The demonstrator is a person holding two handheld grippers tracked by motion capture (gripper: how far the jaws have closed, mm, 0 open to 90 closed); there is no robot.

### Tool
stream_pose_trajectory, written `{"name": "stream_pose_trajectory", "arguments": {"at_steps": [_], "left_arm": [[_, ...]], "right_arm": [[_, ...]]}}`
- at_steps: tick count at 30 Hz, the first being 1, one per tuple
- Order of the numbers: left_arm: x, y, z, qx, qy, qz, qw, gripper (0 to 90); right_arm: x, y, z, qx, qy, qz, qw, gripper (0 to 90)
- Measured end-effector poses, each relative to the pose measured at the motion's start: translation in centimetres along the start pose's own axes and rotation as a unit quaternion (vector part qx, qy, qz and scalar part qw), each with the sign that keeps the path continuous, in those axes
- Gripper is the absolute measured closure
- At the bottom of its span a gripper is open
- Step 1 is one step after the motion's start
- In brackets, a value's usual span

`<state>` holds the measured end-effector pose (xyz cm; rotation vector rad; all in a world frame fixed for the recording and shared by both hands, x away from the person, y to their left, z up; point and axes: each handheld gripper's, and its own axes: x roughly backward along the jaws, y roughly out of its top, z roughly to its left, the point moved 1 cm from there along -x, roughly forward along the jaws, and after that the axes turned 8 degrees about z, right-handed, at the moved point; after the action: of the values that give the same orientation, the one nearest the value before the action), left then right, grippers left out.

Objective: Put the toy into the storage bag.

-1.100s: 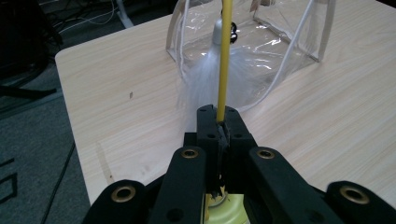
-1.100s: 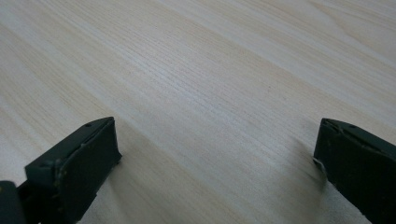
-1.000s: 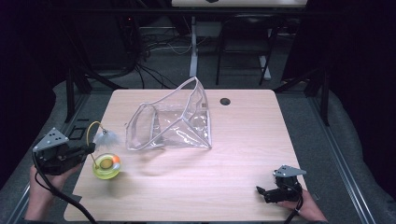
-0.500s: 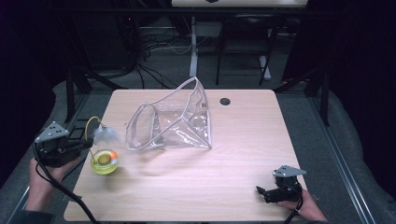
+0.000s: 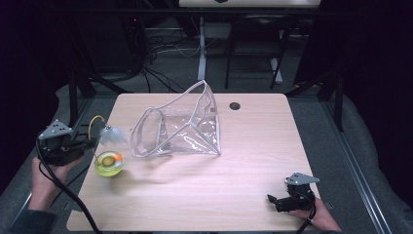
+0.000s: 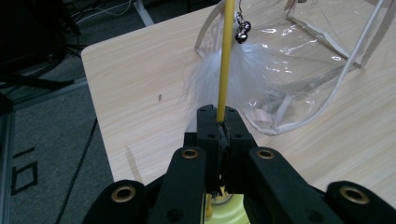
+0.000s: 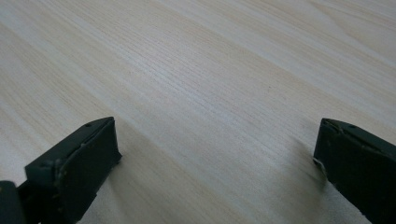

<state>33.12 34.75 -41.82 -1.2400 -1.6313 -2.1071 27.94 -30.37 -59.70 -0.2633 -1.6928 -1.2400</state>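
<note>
Both tongs accounted for: left tongs clamp yellow wand, white feather probably beyond tips; right tongs wide open, empty, over the desk.

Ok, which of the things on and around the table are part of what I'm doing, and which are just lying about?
In play:
- left gripper, shut on the yellow wand
- white feather tuft with small bells on that wand
- yellow-green round base
- clear plastic bag, open mouth beside the feathers

Lying about:
- right gripper, open, resting on the table
- dark round cap at the table's far edge
</note>
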Motion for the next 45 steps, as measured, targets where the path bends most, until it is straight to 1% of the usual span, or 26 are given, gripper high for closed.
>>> {"name": "stream_pose_trajectory", "arguments": {"at_steps": [8,13,19,20,23,29,33,39,40,45], "left_arm": [[-0.2,0.7,0.6,-0.003,0.006,0.006,1.0000,88.2],[-0.4,1.1,1.1,-0.001,0.006,0.008,0.9999,88.2],[-0.6,2.1,1.5,-0.003,0.011,0.010,0.9999,88.2],[-0.6,2.3,1.6,-0.004,0.013,0.011,0.9998,88.2],[-0.8,2.8,1.7,-0.005,0.014,0.011,0.9998,88.2],[-1.2,3.9,2.0,-0.009,0.016,0.015,0.9997,88.1],[-1.3,4.5,2.3,-0.007,0.016,0.015,0.9997,88.2],[-1.5,5.3,2.5,-0.010,0.021,0.020,0.9995,88.1],[-1.5,5.4,2.6,-0.010,0.020,0.021,0.9995,88.2],[-1.4,6.0,2.8,-0.013,0.024,0.021,0.9994,88.2]], "right_arm": [[0.0,0.0,0.0,0.001,0.000,0.001,1.0000,0.0],[0.0,0.0,0.0,0.002,-0.001,0.003,1.0000,0.0],[0.1,0.0,0.0,0.002,-0.001,0.003,1.0000,0.0],[0.0,0.0,0.0,0.000,-0.001,-0.001,1.0000,0.0],[0.1,0.0,0.0,0.001,-0.001,0.004,1.0000,0.0],[0.0,0.0,0.0,0.002,-0.001,0.003,1.0000,0.0],[0.0,0.0,0.0,0.001,-0.002,0.001,1.0000,0.0],[0.0,0.0,0.0,0.000,-0.001,0.002,1.0000,0.0],[0.0,0.0,0.0,0.000,0.001,0.002,1.0000,0.0],[0.0,0.0,0.0,0.001,-0.001,0.004,1.0000,0.0]]}}
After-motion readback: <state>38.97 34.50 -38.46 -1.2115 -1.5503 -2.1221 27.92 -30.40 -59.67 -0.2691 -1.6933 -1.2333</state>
